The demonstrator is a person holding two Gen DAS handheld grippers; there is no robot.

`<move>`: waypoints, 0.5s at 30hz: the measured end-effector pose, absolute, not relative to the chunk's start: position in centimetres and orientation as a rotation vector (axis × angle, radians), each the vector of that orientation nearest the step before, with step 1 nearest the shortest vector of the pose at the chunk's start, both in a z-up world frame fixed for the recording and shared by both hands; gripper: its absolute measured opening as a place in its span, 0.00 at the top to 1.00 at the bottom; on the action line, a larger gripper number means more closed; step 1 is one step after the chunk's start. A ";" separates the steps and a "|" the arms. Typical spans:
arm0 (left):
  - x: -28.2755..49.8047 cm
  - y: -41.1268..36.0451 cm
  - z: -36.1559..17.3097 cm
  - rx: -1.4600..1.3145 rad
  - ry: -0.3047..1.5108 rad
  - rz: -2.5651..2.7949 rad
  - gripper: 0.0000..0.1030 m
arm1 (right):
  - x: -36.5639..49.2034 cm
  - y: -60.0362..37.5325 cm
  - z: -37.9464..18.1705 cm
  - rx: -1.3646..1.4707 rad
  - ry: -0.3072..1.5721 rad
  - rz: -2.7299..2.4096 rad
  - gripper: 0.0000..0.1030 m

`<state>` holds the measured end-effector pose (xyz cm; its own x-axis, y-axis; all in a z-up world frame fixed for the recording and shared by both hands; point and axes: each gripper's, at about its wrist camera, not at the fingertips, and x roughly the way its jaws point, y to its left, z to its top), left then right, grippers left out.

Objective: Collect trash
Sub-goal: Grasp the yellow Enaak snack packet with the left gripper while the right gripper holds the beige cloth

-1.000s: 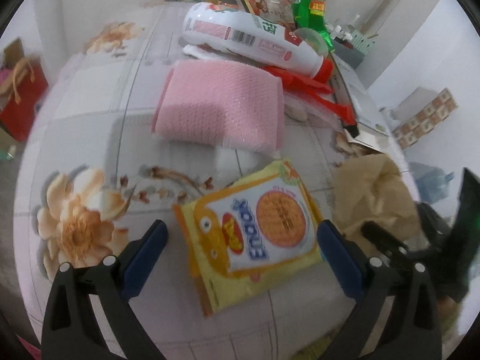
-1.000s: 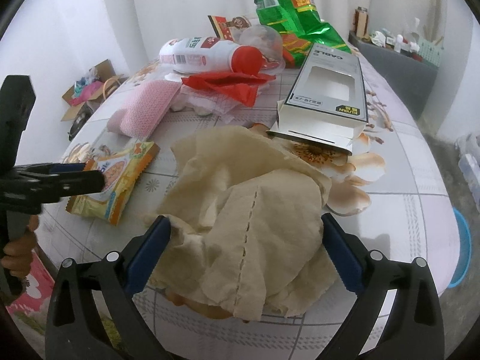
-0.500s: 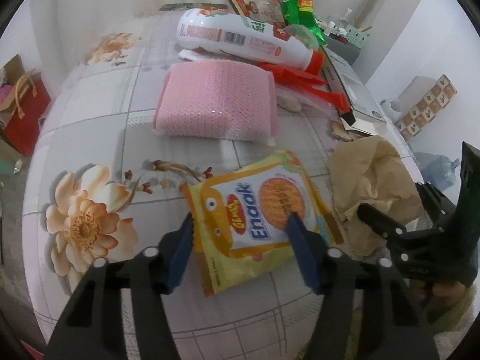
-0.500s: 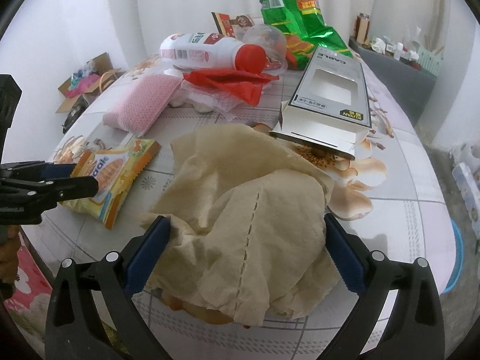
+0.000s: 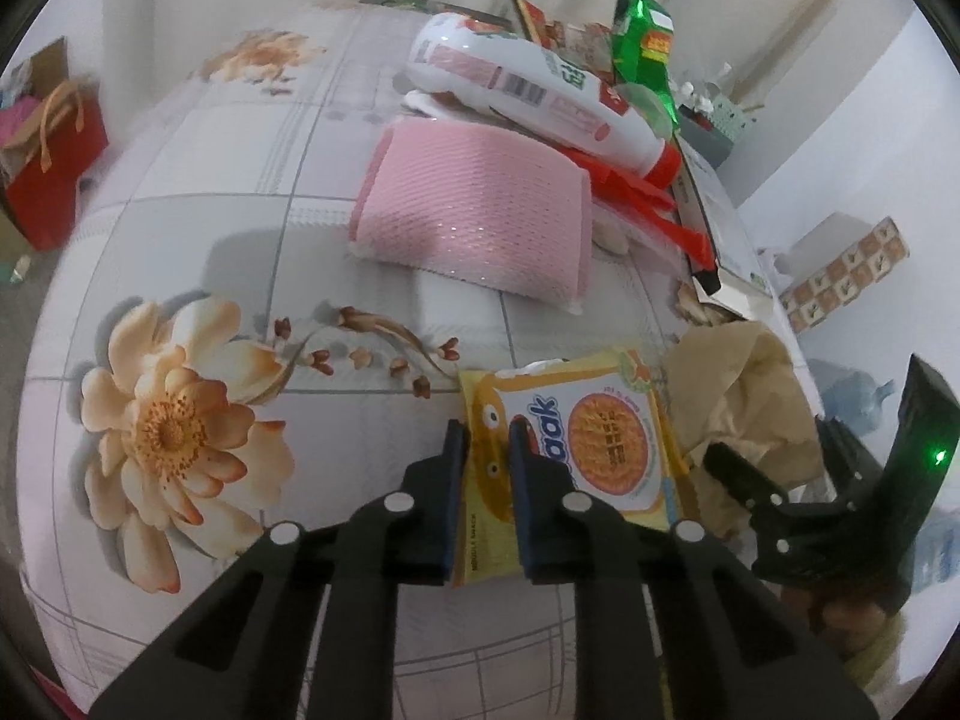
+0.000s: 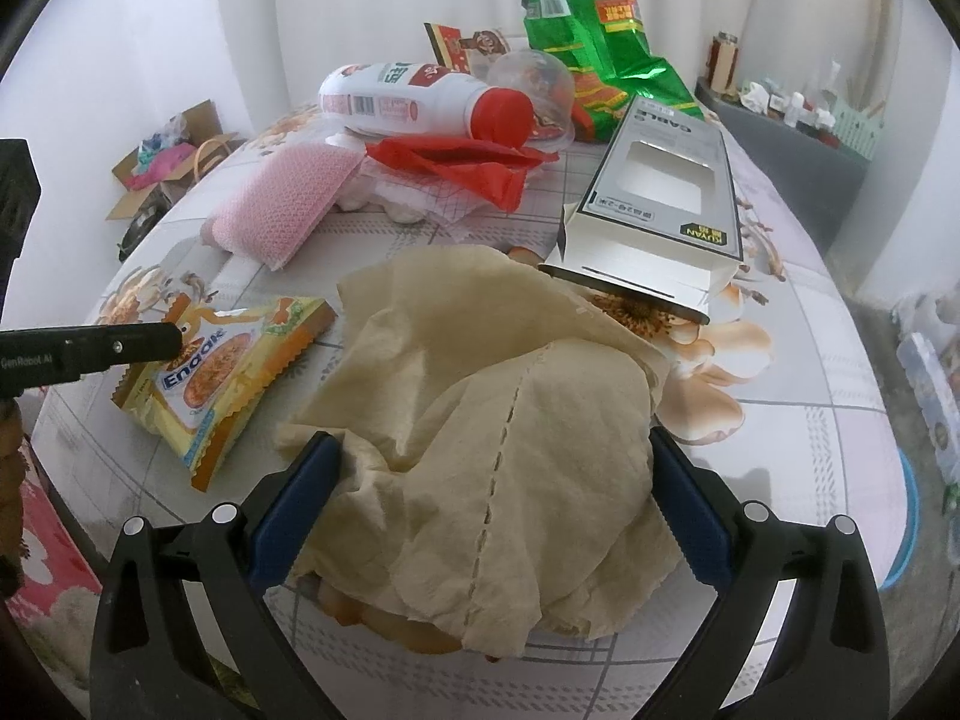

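Observation:
A yellow snack packet point(image 5: 606, 438) lies flat on the flowered tablecloth point(image 5: 240, 276). My left gripper point(image 5: 486, 441) has its jaws closing, and the blue pads pinch the packet's left edge between them. In the right wrist view the same packet point(image 6: 222, 366) shows with one left fingertip point(image 6: 162, 339) over its near corner. A crumpled beige paper towel point(image 6: 480, 372) sits to the packet's right. My right gripper point(image 6: 492, 450) stands open and wide, one pad on each side of the towel, low over the table.
Behind lie a pink mesh pad point(image 5: 480, 216), a white bottle with a red cap point(image 5: 528, 90), red plastic point(image 6: 462, 162), a green foil bag point(image 6: 594, 42), a clear cup point(image 6: 534, 84) and an open white carton point(image 6: 660, 204). A red bag point(image 5: 48, 180) stands on the floor at left.
The left jaws have gone from wide apart around the packet to narrow, pinching its left edge. The right gripper and the towel have stayed put.

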<state>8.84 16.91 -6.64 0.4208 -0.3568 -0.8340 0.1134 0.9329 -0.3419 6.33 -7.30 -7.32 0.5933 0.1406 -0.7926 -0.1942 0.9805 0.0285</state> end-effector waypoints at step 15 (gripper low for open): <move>8.7 17.6 -6.7 -0.315 1.029 -0.326 0.94 | 6.4 -7.2 -7.1 -0.072 0.886 0.172 0.23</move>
<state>8.68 17.64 -6.67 0.4766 -0.4071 -0.7792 0.1156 0.9077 -0.4034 6.44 -7.22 -7.08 0.6200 0.1193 -0.7755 -0.1791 0.9838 0.0081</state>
